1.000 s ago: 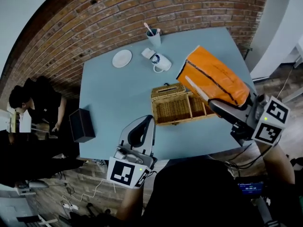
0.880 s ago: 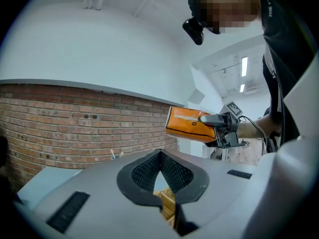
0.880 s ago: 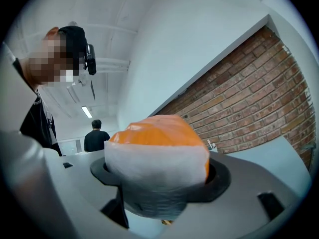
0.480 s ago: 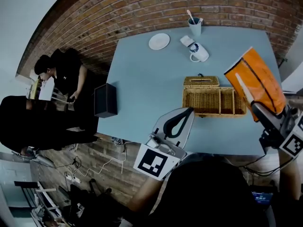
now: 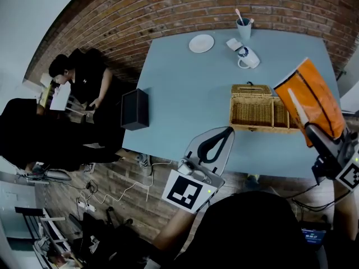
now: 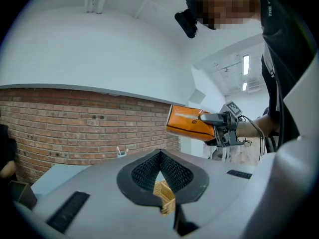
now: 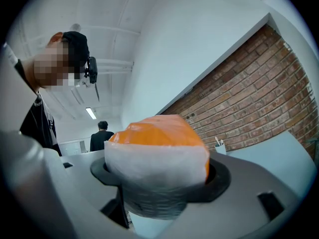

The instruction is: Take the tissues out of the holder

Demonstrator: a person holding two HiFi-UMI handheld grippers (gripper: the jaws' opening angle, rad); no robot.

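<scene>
Pinches an orange tissue pack [image 5: 311, 97] in the right tool [image 7: 159, 178], with both jaws pressed hard against the pack's white, see-through end. Holds the pack up in the air, clear of the wicker holder [image 5: 262, 110], above the holder's right end and near the right edge of the blue worktop [image 5: 185, 94]. Tilts the pack so that its free end points toward the brick wall [image 5: 168, 10].

Holds the left tool [image 5: 223, 134] over the worktop's near edge, well apart from the right one. Carries nothing in it, with the jaw tips pressed together and only a narrow opening behind them. Catches a sliver of the holder through that opening in the left gripper view, and the orange pack high to the right.

Shows the holder standing on the right half of the worktop, divided into compartments, with a woven lid [image 5: 249, 88] raised at its back left.

Takes in, along the far edge by the wall, a white plate [image 5: 201, 43], a pale cup [image 5: 244, 29] with a utensil standing in it, and a mug [image 5: 248, 58] just in front of the cup. Takes in a black box [image 5: 135, 109] at the worktop's left edge, well apart from the holder. Finds a person [image 5: 84, 77] in black sitting beyond that left edge, close to the wall.
</scene>
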